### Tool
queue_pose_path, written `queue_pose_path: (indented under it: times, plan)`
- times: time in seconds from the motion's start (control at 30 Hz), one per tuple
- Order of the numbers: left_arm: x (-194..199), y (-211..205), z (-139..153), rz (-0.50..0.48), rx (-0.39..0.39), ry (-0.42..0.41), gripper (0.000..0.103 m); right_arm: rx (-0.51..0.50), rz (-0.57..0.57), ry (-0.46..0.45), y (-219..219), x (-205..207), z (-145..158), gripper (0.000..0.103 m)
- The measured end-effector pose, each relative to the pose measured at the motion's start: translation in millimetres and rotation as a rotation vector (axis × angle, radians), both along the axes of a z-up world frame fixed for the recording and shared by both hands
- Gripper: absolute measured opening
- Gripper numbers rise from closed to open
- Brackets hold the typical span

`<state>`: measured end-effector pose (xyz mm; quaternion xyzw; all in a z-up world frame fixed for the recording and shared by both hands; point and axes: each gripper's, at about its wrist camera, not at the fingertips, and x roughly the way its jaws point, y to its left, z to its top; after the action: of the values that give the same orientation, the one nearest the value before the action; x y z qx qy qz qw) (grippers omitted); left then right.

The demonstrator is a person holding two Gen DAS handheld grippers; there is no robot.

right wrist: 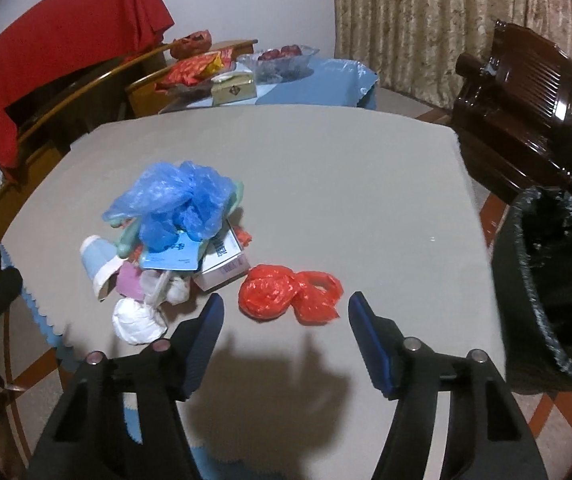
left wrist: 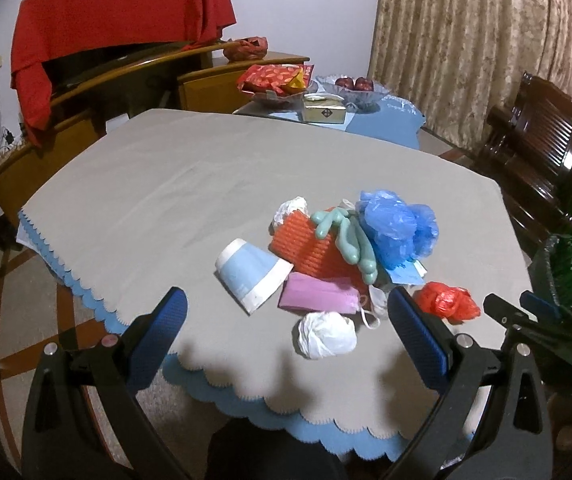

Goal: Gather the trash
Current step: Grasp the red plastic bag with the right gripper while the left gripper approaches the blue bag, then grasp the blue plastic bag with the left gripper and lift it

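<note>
Grey-clothed worktop [left wrist: 166, 184] fills left view: my left gripper [left wrist: 286, 312], fingers apart, empty, hovers above white wad [left wrist: 324, 334] beside trash heap.
Right view: my right gripper [right wrist: 286, 320], fingers apart, frames red bag [right wrist: 288, 294]. Best descend straight, pinch bag's bulk, carry to bin [right wrist: 546, 292] at right.

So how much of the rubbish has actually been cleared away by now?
Nothing looks cleared yet. The whole pile, from the blue plastic bag to the paper cup and white wad, sits on the table. Both the left gripper and right gripper are open and empty; the right one frames the red bag. The lined bin waits beside the table.
</note>
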<state>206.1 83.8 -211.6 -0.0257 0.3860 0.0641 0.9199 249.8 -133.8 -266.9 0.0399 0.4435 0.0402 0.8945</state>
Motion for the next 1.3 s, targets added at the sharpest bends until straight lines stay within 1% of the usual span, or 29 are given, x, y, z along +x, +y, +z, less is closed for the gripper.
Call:
queue_pose_path:
  times: [0.17, 0.33, 0.53, 0.6, 0.67, 0.7, 0.77, 0.8, 0.87, 0.9, 0.93, 1.13, 1.3]
  plan:
    - [14, 3, -18, 0.003, -0.004, 0.009, 0.098, -0.007, 0.013, 0.001, 5, 18, -20, 0.063]
    - [24, -5, -38, -0.024, -0.002, 0.029, 0.098, -0.024, 0.027, 0.021, 12, 32, -39, 0.062]
    - [38, -12, -55, -0.044, 0.0, 0.047, 0.097, -0.063, 0.037, 0.066, 14, 44, -66, 0.062]
    - [43, -18, -60, -0.054, 0.003, 0.052, 0.097, -0.064, 0.043, 0.072, 12, 48, -73, 0.058]
    - [46, -23, -63, -0.065, 0.004, 0.053, 0.097, -0.062, 0.049, 0.064, 8, 51, -74, 0.045]
    - [46, -25, -63, -0.068, 0.003, 0.054, 0.097, -0.065, 0.052, 0.06, 6, 53, -74, 0.043]
    - [52, -28, -63, -0.073, -0.001, 0.055, 0.097, -0.058, 0.057, 0.048, 1, 57, -72, 0.03]
    - [53, -30, -63, -0.075, -0.003, 0.053, 0.097, -0.054, 0.06, 0.045, -1, 60, -71, 0.026]
    - [56, -35, -61, -0.08, -0.006, 0.049, 0.097, -0.042, 0.058, 0.034, -8, 65, -66, 0.016]
    - [56, -37, -60, -0.083, -0.008, 0.046, 0.097, -0.035, 0.056, 0.032, -10, 66, -65, 0.015]
    - [58, -41, -57, -0.087, -0.006, 0.04, 0.097, -0.025, 0.049, 0.024, -15, 69, -62, 0.01]
    - [68, -59, -49, -0.091, 0.004, 0.017, 0.097, -0.005, 0.02, -0.036, -35, 77, -42, 0.008]
    - [81, -69, -42, -0.08, 0.01, -0.005, 0.097, 0.0, 0.022, -0.047, -42, 79, -40, 0.007]
